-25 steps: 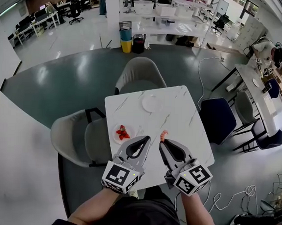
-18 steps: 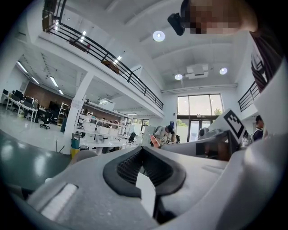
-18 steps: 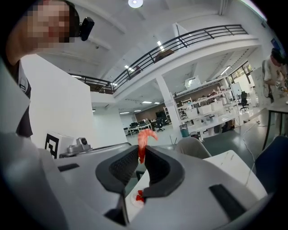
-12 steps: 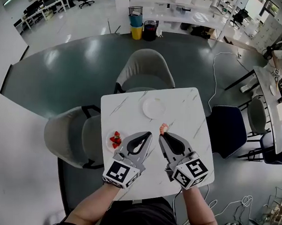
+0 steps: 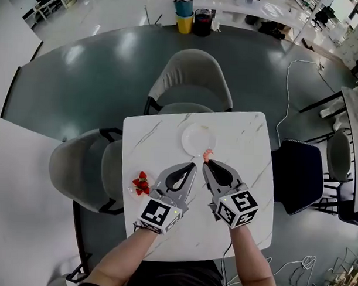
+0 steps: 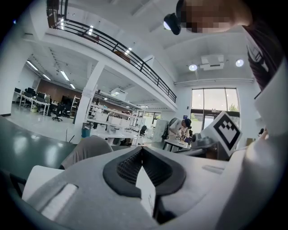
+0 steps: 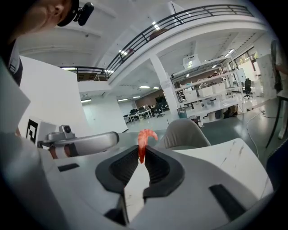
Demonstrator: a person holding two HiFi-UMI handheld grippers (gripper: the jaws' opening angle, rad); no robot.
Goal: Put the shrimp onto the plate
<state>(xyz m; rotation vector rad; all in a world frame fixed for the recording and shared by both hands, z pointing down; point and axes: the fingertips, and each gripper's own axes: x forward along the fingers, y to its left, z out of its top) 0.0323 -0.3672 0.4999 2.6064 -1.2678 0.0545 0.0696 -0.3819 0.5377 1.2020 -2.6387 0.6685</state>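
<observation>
The shrimp juts from the tips of my right gripper, pinched by one end so the rest is free to drop. The plate lies just ahead of those tips. My left gripper hovers alongside, pressed together on nothing.

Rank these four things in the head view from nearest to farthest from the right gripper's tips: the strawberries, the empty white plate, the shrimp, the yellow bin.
1. The shrimp, pinched between the jaws of the right gripper.
2. The white plate, just ahead of the tips.
3. The strawberries, off to the left.
4. The yellow bin, farthest, at the view's top.
</observation>
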